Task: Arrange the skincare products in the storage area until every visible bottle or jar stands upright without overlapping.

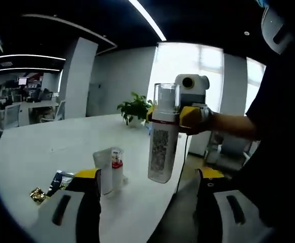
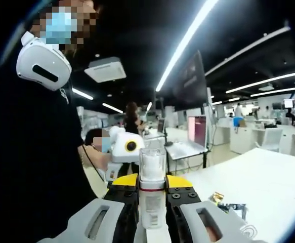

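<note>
Right tool (image 2: 152,198) clamps spray bottle (image 1: 163,139); left gripper view adds small tube (image 1: 117,169), probably upright.

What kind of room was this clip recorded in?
Most likely an open-plan office: a long white table with a potted plant, rows of desks with monitors under strip lights. The right gripper holds a tall bottle above the table.

We see an open-plan office | desks with monitors (image 2: 198,132) | swivel chairs (image 1: 11,116) | ceiling strip lights (image 2: 187,41) | potted plant (image 1: 135,109)
</note>
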Available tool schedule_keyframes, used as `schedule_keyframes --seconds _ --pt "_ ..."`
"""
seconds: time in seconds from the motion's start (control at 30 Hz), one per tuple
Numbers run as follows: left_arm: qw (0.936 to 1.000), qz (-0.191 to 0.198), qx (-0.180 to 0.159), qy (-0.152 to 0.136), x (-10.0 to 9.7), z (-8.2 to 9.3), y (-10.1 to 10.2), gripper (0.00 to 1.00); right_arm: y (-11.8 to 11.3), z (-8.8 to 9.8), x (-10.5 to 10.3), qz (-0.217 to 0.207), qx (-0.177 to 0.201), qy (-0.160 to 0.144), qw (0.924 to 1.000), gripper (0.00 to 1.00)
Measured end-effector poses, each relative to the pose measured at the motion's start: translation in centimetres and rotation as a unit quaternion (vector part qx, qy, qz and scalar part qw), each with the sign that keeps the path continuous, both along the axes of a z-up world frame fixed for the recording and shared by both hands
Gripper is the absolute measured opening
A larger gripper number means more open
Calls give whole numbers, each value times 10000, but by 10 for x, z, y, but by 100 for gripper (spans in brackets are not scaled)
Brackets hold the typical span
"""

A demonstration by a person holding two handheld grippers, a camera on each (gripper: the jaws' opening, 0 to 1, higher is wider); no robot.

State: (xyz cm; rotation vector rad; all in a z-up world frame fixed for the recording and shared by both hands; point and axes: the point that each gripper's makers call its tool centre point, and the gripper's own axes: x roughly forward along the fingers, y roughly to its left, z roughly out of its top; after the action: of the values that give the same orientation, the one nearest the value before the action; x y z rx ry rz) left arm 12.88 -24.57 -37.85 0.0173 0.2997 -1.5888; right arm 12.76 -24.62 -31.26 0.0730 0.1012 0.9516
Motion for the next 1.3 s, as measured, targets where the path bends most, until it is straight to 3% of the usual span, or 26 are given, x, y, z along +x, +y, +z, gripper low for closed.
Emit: schedule_keyframes --seconds 0.07,0.2,0.5,0.67,0.8,1.3 --pt "10000 83 -11 30 2 -2 3 69 -1 -2 1 -25 7 9 10000 10" --pt "9993 306 -177 157 9 -2 7 81 -5 -7 4 -45 35 37 10000 10" --pt "9975 660 -170 201 25 -8 16 87 -6 -19 11 -39 71 176 9998 10" --pt "9950 958 130 256 38 -34 32 95 -9 -26 17 -53 109 201 9997 10" --pt "9931 1108 95 383 40 -38 44 99 -11 -34 19 -70 111 191 9997 10" --pt "9929 1150 148 257 38 -42 39 99 -32 -68 27 -288 -9 123 9995 10"
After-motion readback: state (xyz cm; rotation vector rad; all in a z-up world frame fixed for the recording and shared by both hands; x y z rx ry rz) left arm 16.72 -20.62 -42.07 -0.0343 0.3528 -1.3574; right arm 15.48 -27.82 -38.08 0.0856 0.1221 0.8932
